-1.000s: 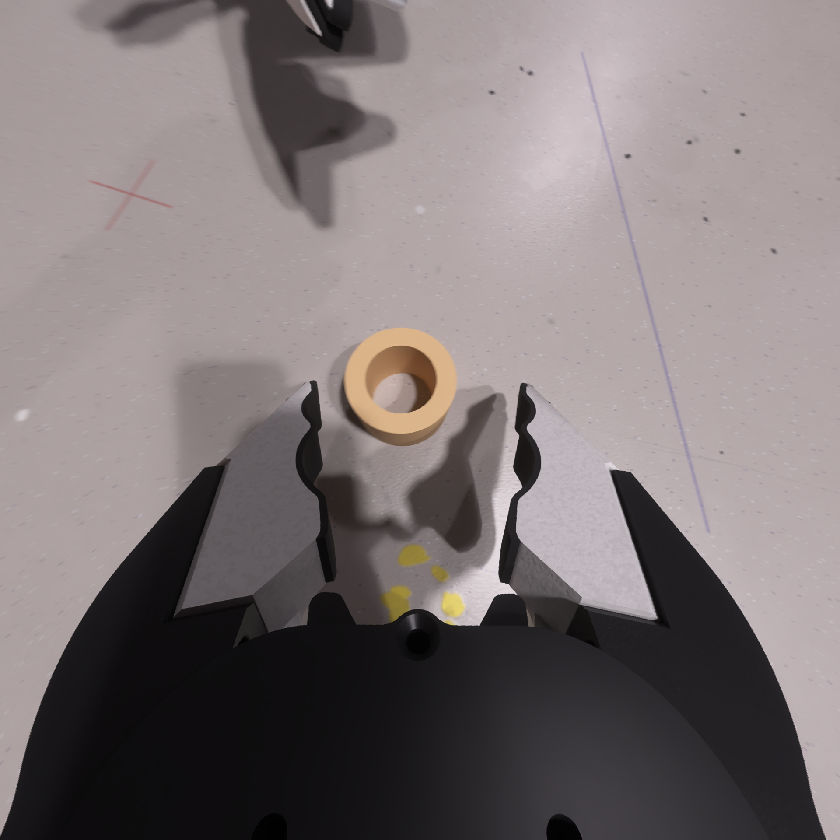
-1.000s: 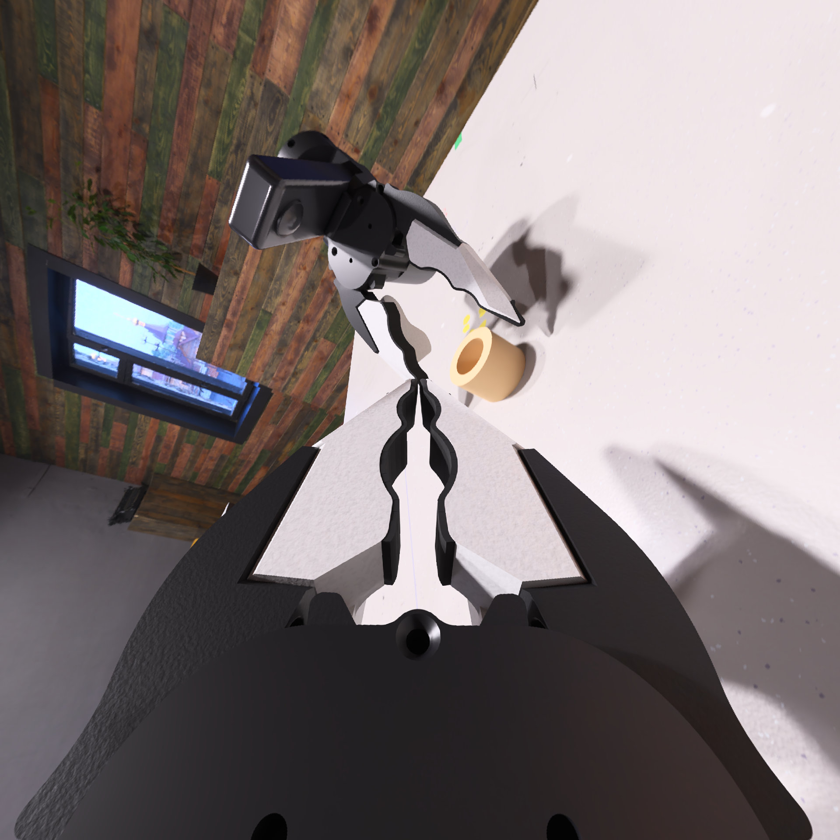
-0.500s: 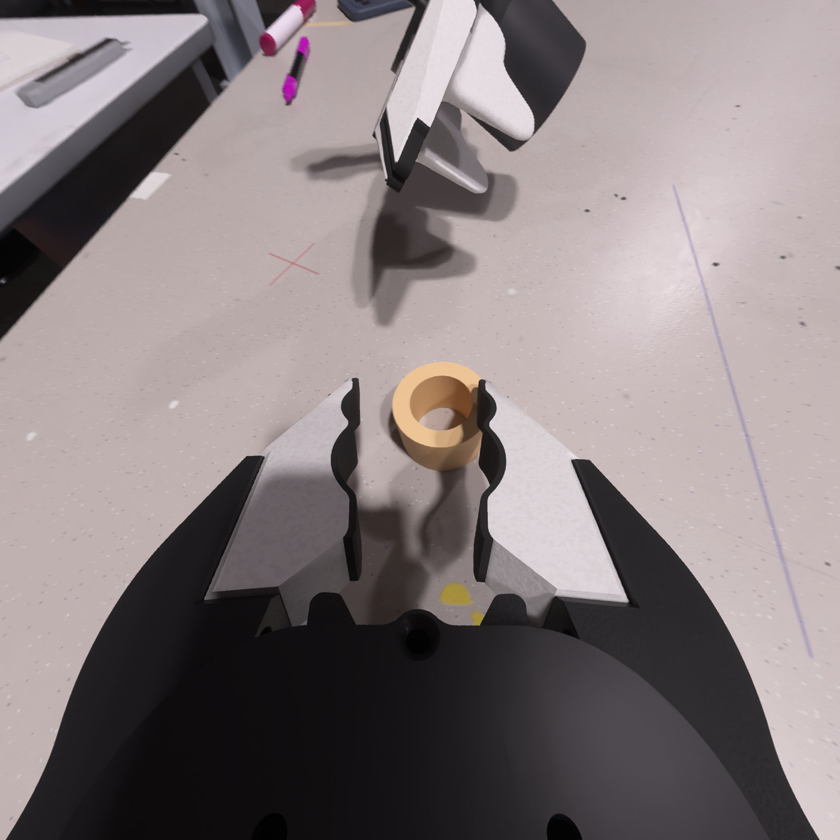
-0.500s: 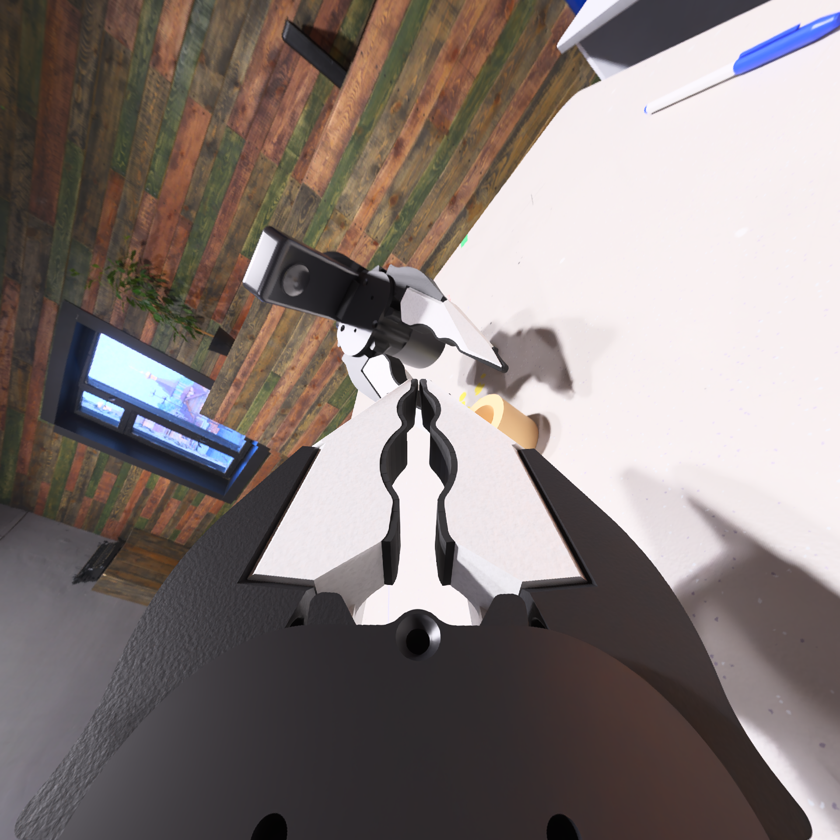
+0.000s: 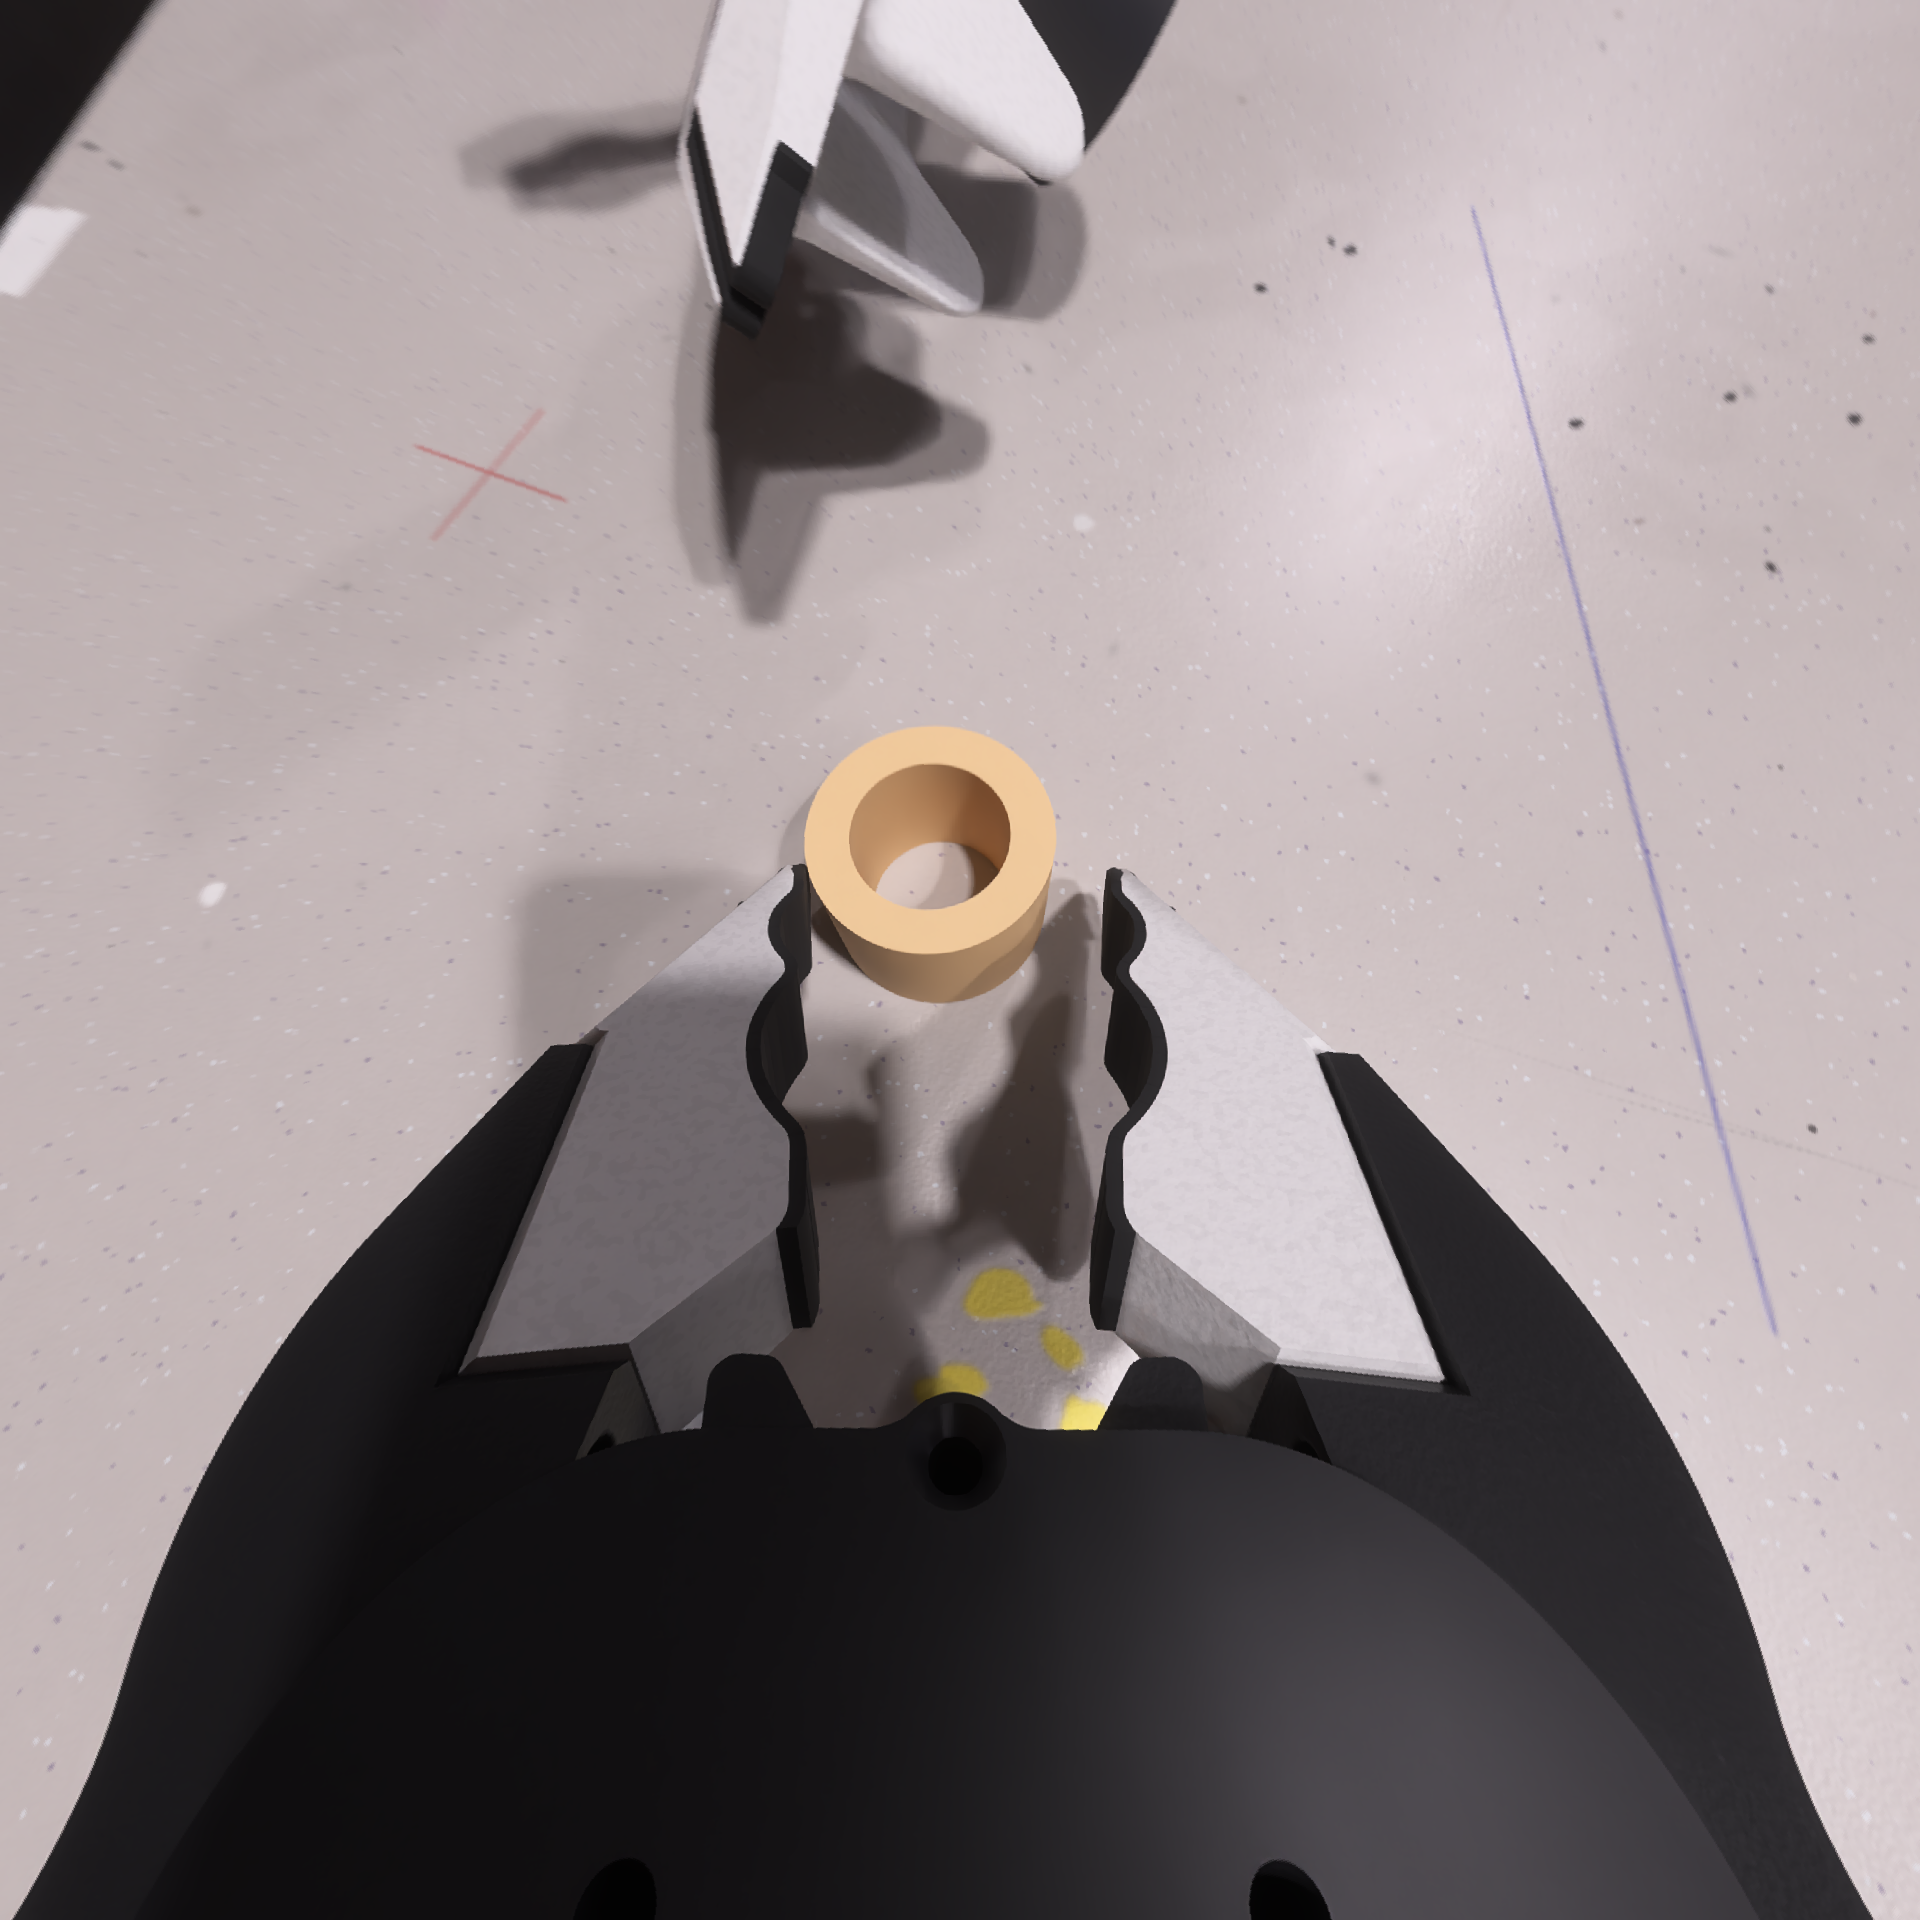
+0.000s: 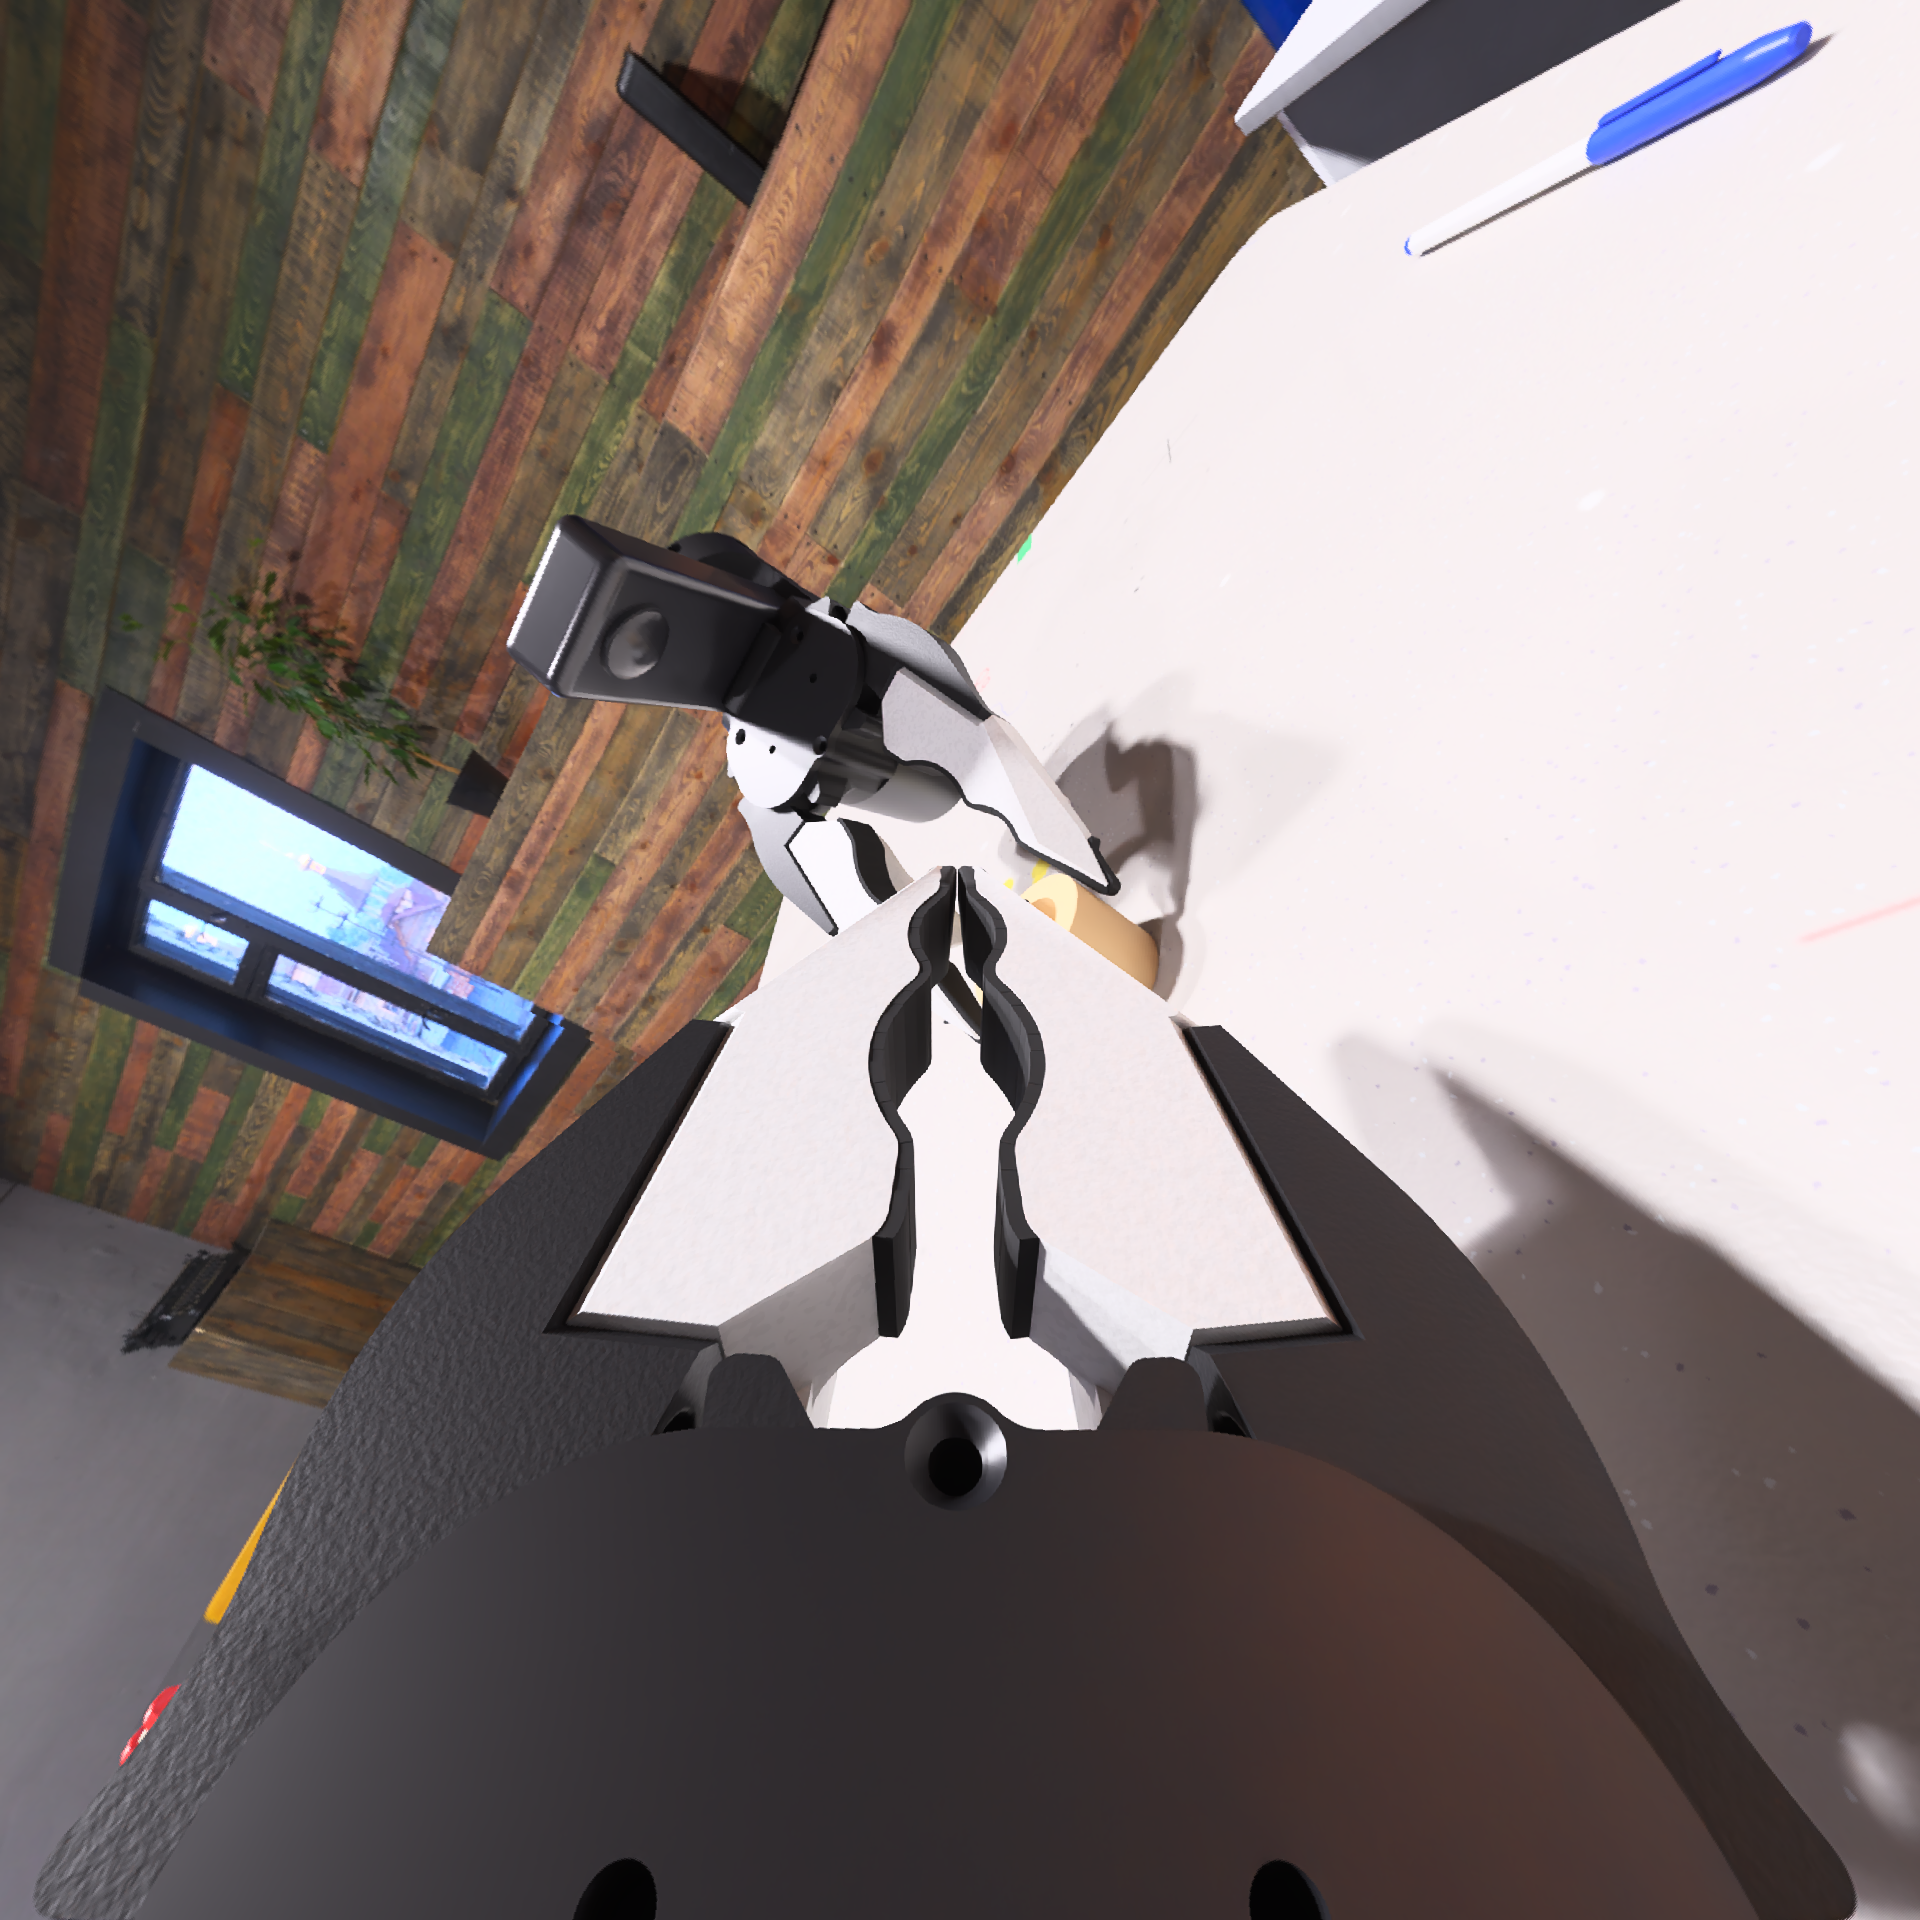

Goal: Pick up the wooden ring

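The wooden ring (image 5: 930,862) is a short tan tube standing upright on the pale table (image 5: 1351,623). My left gripper (image 5: 956,883) is open, and the ring's near side sits between its fingertips (image 5: 795,904), closer to the left one. I cannot tell whether they touch. My right gripper (image 6: 954,883) is shut and empty, hovering beyond the ring, and it also shows at the top of the left wrist view (image 5: 758,260). In the right wrist view the ring (image 6: 1117,935) is half hidden behind my own finger.
A red cross mark (image 5: 488,473) and a thin blue line (image 5: 1621,779) lie on the table, with yellow spots (image 5: 997,1299) between the left fingers. A blue pen (image 6: 1621,125) lies far off near a white box (image 6: 1403,83). The table edge (image 6: 1091,499) borders a plank wall.
The left jaws narrowed and came around the ring. The ring went from ahead of the tips, to against the right finger, to near the left finger. The right gripper stayed shut.
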